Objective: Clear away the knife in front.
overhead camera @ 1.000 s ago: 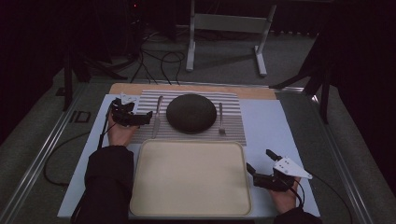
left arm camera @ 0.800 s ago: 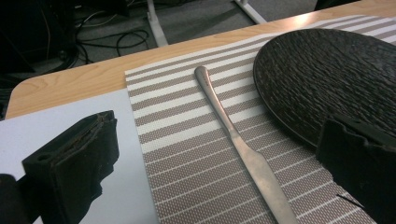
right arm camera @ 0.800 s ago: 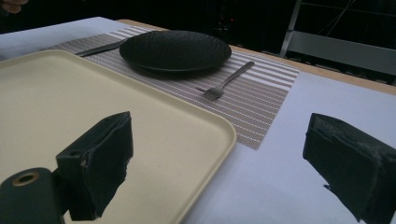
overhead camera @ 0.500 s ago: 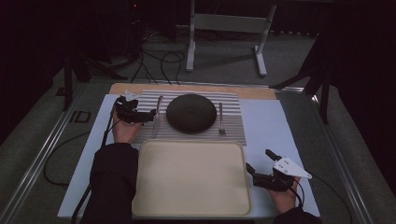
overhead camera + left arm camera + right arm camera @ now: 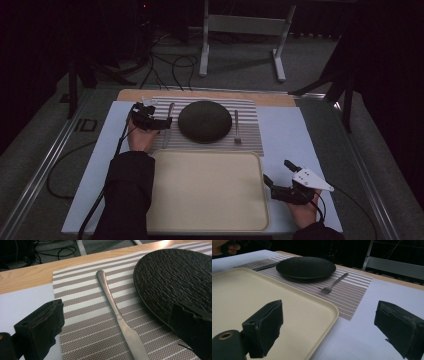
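A dark round plate [image 5: 205, 121] sits on a striped placemat [image 5: 250, 142], with a knife [image 5: 168, 125] to its left and a fork [image 5: 236, 127] to its right. My left gripper [image 5: 161, 119] is open at the placemat's left edge. In the left gripper view the knife [image 5: 112, 305] runs between the open jaws of my left gripper [image 5: 116, 326], beside the plate [image 5: 175, 277]. A cream tray [image 5: 205, 192] lies in front of the placemat. My right gripper [image 5: 276, 170] is open and holds nothing, just right of the tray [image 5: 262, 297].
A pale blue mat [image 5: 285, 130] covers the table, with a wooden strip [image 5: 200, 93] along its far edge. Beyond the table stand a metal frame [image 5: 242, 30] and loose floor cables [image 5: 165, 65]. A cable [image 5: 60, 175] trails off the left side.
My left gripper has shifted a little to the right, over the knife beside the plate. The right gripper has stayed where it was.
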`<state>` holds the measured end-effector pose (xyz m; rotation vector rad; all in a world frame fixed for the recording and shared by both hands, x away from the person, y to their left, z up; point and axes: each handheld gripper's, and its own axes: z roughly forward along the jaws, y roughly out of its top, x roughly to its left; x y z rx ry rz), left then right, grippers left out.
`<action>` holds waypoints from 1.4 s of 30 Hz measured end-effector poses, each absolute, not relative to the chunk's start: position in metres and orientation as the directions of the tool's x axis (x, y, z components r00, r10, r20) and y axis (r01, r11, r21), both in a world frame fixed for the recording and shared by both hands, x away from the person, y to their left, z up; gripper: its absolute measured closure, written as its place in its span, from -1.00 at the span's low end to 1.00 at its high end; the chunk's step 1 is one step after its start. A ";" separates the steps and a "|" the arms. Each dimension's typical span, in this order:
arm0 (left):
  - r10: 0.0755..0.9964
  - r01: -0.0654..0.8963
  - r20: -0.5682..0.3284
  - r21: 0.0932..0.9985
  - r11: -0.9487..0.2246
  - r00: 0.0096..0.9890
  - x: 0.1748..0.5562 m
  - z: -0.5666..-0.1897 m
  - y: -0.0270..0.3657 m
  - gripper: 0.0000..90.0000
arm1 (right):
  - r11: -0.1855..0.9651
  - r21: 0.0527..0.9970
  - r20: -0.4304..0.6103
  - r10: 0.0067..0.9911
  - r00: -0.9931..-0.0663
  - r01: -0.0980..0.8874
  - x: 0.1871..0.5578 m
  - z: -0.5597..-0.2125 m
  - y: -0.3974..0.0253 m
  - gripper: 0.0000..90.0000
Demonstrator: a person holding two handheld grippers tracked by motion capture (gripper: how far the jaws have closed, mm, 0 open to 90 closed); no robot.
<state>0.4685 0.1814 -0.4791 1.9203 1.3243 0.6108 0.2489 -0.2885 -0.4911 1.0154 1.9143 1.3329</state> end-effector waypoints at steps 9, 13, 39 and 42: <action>0.934 0.607 -0.003 0.760 -0.231 0.358 0.479 -0.479 0.173 -0.98 | 0.204 0.946 -0.039 0.842 -0.538 0.251 0.250 -0.491 -0.289 -0.81; 0.935 0.617 -0.001 0.751 -0.235 0.356 0.484 -0.480 0.168 -0.98 | 0.201 0.946 -0.034 0.842 -0.538 0.254 0.250 -0.491 -0.289 -0.81; 0.964 0.772 -0.084 0.618 -0.148 0.252 0.509 -0.506 0.160 -0.15 | 0.197 0.946 -0.029 0.842 -0.539 0.256 0.250 -0.492 -0.290 -0.81; 0.966 0.777 -0.084 0.613 -0.144 0.246 0.511 -0.509 0.158 0.05 | 0.195 0.947 -0.027 0.842 -0.539 0.257 0.250 -0.492 -0.290 -0.81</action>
